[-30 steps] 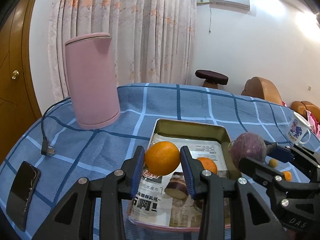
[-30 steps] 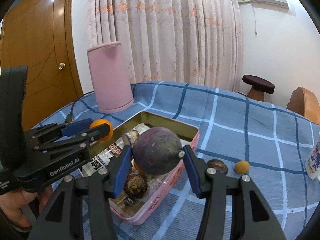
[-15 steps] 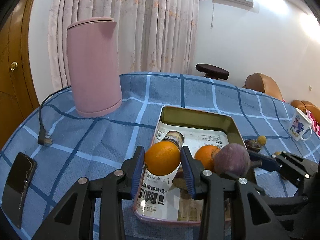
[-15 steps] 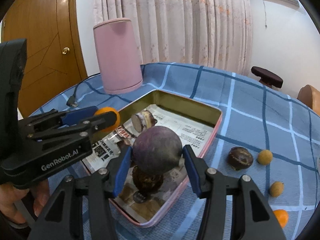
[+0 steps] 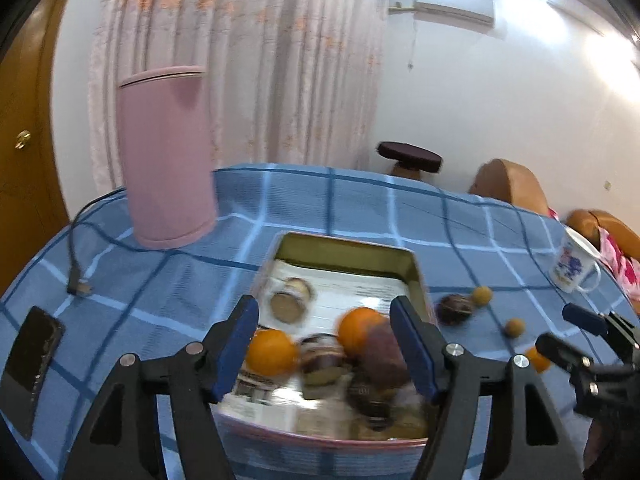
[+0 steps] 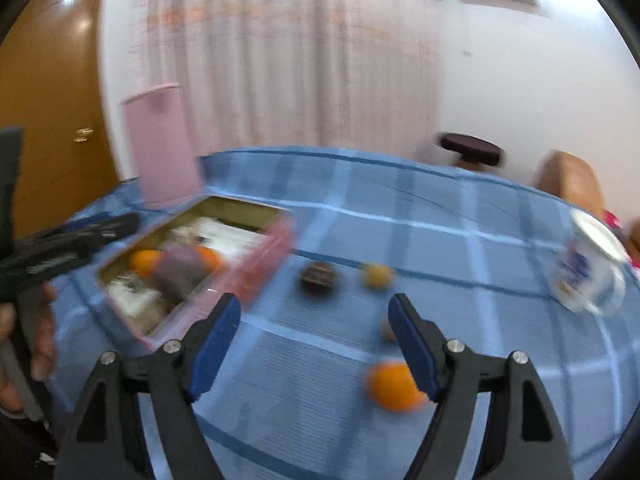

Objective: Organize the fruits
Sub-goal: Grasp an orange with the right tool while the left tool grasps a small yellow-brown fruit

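Fruits are divided between the pink rectangular metal tin [image 5: 416, 280], lined with printed paper, directly ahead of and below the left gripper [image 5: 324, 344], and the blue checked tablecloth [image 6: 440, 240] ahead of the right gripper [image 6: 316, 344]. Both grippers are spread wide and hold nothing.

Risks, largest item first:

1. Tin: it lies just beyond the left fingertips. A low sweep can strike its rim and shift the contents.
2. Large round purple fruit [image 5: 382, 354]: it rests against an orange [image 5: 358, 330] inside the tin. A nudge can roll either.
3. Loose orange [image 6: 394, 386]: it lies just beside the right gripper's right-hand finger. Off-centre closing can push it away across the cloth.
4. Small yellow fruit [image 6: 378, 276]: it is round and light, and likely to slip from the pads.
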A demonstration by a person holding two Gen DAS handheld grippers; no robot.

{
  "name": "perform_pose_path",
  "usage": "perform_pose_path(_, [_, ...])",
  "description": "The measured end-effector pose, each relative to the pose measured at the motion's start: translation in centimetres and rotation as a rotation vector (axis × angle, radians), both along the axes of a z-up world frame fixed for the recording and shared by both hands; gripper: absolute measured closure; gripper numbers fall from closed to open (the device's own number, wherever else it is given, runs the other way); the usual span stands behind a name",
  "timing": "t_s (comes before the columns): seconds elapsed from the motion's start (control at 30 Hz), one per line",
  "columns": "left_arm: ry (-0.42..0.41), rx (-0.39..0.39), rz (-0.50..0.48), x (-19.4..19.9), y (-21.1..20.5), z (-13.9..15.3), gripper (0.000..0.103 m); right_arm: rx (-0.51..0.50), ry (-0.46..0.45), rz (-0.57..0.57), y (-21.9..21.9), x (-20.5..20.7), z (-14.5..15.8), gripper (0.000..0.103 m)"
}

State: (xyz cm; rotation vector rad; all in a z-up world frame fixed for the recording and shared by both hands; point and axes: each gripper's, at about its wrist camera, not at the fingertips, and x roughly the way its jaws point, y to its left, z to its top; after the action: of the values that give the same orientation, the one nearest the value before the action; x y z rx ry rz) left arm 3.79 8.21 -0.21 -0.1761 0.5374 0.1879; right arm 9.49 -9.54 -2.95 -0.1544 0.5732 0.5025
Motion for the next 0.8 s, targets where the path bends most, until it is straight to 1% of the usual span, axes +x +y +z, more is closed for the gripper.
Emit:
perform_pose_path(0.07, [0.010, 0.003, -0.034, 0.5, -1.4, -0.2, 0.033, -0.007, 0.026, -0.041, -1.8, 0.6, -0.4, 0.024])
perform_pose_path(0.13, [0.021, 0.011, -0.069, 1.0, -2.9, -0.3, 0.033, -0.007, 0.038, -0.057, -2.7, 0.9, -0.7, 0.024])
perform_pose_path(0.27, [0.034, 0.031, -0.108, 1.6, -4.8, -0.3, 0.033, -0.029, 0.073, -0.062, -2.9, 1.9, -1.5, 0.025])
perform_pose_path(0.37, [0.039, 0.049, -0.121, 2.0, -5.7, -0.2, 0.033, -0.038, 0.115, -0.056, -2.6, 2.5, -2.5, 0.031])
perform_pose_path(0.43, [0.046, 0.051, -0.130, 2.3, -6.1, -0.3, 0.033, -0.039, 0.149, -0.048, -2.6, 3.0, -3.2, 0.032])
perform_pose_path(0.5, [0.053, 0.056, -0.138, 2.7, -6.5, -0.4, 0.033, -0.036, 0.186, -0.029, -2.4, 3.5, -3.7, 0.041])
perform_pose_path(0.53, [0.056, 0.057, -0.144, 2.9, -6.8, -0.4, 0.033, -0.035, 0.199, -0.023, -2.3, 3.5, -3.9, 0.043])
perform_pose_path(0.57, [0.057, 0.057, -0.150, 3.0, -7.0, -0.4, 0.033, -0.036, 0.216, -0.017, -2.3, 3.6, -4.1, 0.049])
perform_pose_path(0.6, [0.058, 0.059, -0.156, 3.2, -7.2, -0.4, 0.033, -0.036, 0.234, -0.010, -2.2, 3.8, -4.4, 0.057])
perform_pose_path(0.63, [0.058, 0.061, -0.162, 3.3, -7.5, -0.3, 0.033, -0.024, 0.244, 0.005, -2.2, 3.8, -4.5, 0.061])
perform_pose_path(0.73, [0.067, 0.059, -0.186, 3.8, -8.2, -0.4, 0.033, 0.002, 0.234, 0.008, -2.7, 3.5, -4.3, 0.061])
perform_pose_path(0.8, [0.076, 0.060, -0.202, 4.3, -9.0, -0.5, 0.033, 0.019, 0.209, -0.015, -3.6, 3.3, -3.9, 0.061])
